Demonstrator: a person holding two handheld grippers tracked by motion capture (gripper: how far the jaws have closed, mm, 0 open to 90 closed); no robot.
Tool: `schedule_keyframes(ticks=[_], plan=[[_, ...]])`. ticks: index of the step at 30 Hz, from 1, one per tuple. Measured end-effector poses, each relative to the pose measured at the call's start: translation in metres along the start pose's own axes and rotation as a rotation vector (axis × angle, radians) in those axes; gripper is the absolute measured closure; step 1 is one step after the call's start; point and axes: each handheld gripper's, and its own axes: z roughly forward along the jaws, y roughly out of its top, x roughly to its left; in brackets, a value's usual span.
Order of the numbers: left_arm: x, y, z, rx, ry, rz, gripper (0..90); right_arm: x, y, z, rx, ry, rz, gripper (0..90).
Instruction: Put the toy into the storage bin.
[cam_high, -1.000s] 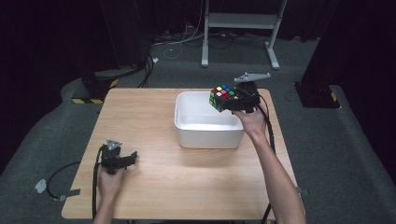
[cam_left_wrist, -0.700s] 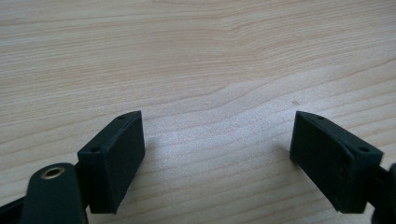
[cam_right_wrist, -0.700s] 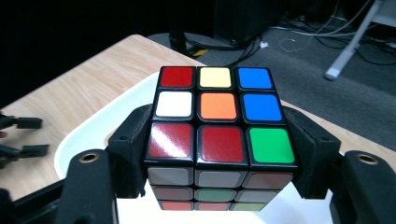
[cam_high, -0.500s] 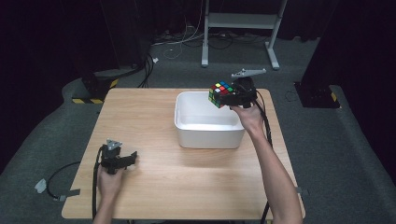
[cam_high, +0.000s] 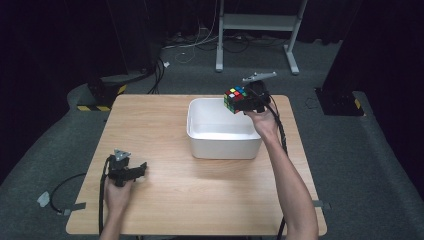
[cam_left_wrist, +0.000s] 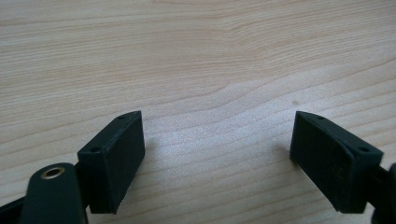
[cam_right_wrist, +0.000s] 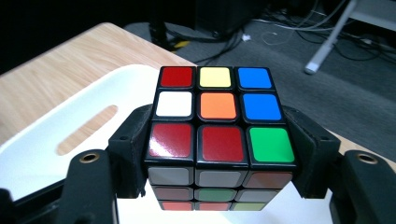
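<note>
One cube held above the far right corner of the tub

One puzzle cube (cam_high: 236, 98) is carried by the right tool (cam_high: 246, 102), whose two black jaws are pressed against opposite side faces of the cube, as the right gripper view (cam_right_wrist: 215, 135) makes plain. The cube is gripped squarely, its top face level and its sides flush to the pads, so no long axis has to be reckoned with. It is held in the air over the far right corner of the white tub (cam_high: 222, 149), partly above the rim and partly above the hollow; the tub's pale floor and a slotted handle are seen under and beside the cube in the right gripper view (cam_right_wrist: 56, 135). The relation that matters is therefore a vertical one: the open hollow lies below the cube and slightly towards the near left of it. A small shift inward and a lowering are judged to be what a clean drop would call for.

The left tool (cam_high: 129, 171) is rested on the worktop (cam_high: 165, 200) at the near left, well apart from the tub. Its jaws are spread wide with nothing between them, bare wood alone being seen in the gap (cam_left_wrist: 215, 154).
</note>
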Motion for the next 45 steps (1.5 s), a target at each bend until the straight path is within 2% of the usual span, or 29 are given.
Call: schedule_keyframes(ticks=[2,4,11,14,18,30,34,45], plan=[[0.0,0.0,0.0,0.0,0.001,0.0,18.1,0.001,0.0,0.003,0.004,-0.026,-0.008,34.1],[0.0,0.0,0.0,0.0,0.001,0.0,18.1,0.0,-0.001,0.007,0.0,-0.032,-0.005,34.1],[0.0,0.0,0.0,0.0,0.001,0.0,18.1,-0.003,-0.004,0.02,0.048,-0.07,0.004,34.2],[0.0,0.0,0.0,0.0,0.0,0.0,18.0,-0.004,-0.004,0.021,0.058,-0.072,0.022,34.2],[0.0,0.0,0.0,-0.001,-0.002,-0.001,18.0,-0.005,-0.005,0.024,0.077,-0.09,0.019,34.1],[0.0,0.0,0.0,0.0,0.0,0.001,18.0,-0.011,-0.013,0.032,0.088,-0.072,0.06,34.1],[0.0,0.0,0.0,0.0,0.0,0.001,18.0,-0.012,-0.014,0.033,0.097,-0.077,0.056,34.1],[0.0,0.0,0.0,-0.001,0.0,0.002,17.9,-0.012,-0.017,0.036,0.11,-0.035,0.077,34.0]])
